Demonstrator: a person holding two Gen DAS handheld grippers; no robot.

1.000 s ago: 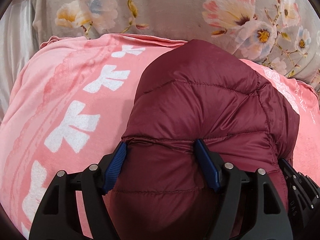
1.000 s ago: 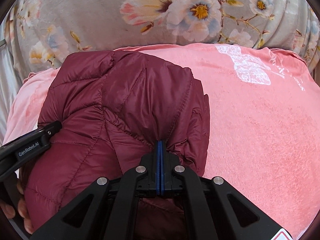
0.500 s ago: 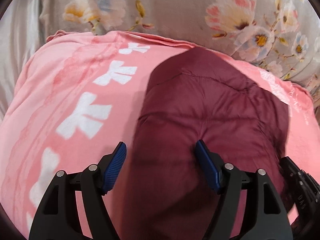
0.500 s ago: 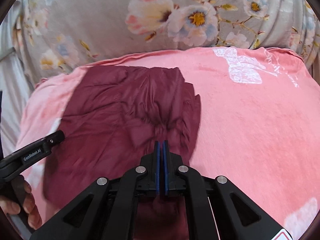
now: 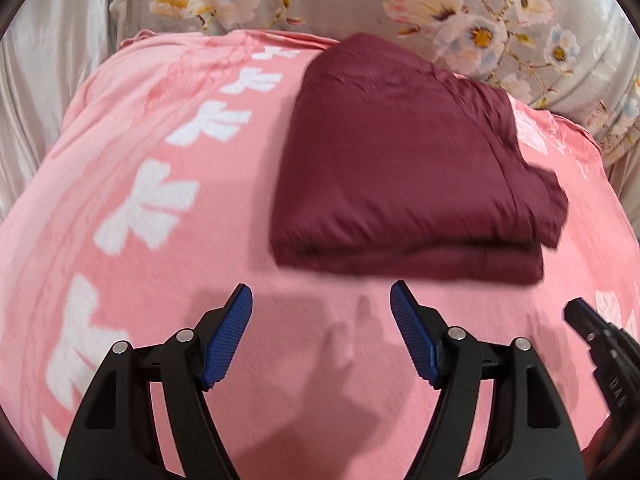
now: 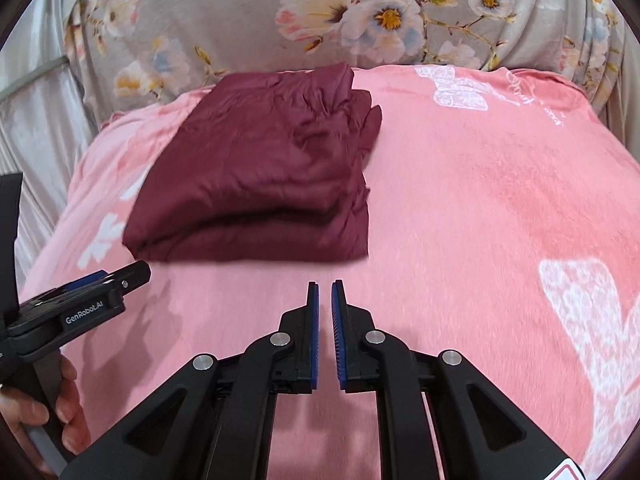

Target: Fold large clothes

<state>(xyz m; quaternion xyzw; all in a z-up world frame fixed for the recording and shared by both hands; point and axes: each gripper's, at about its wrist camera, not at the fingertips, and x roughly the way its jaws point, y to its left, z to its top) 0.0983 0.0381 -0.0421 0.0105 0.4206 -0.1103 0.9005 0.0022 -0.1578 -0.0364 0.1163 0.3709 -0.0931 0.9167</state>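
Two views over a folded maroon jacket (image 5: 404,176) lying free on the pink blanket (image 5: 140,152), left claw (image 5: 321,334) spread wide and empty, right claw (image 6: 325,330) opening on nothing, only right view shows a hand (image 6: 48,412), bare blanket right of the jacket

You're looking at a dark maroon puffy jacket (image 5: 404,168) that's sitting folded into a chunky, layered rectangle. It's lying flat on the pink blanket (image 5: 140,140), with its right side edges bunching up a bit unevenly.
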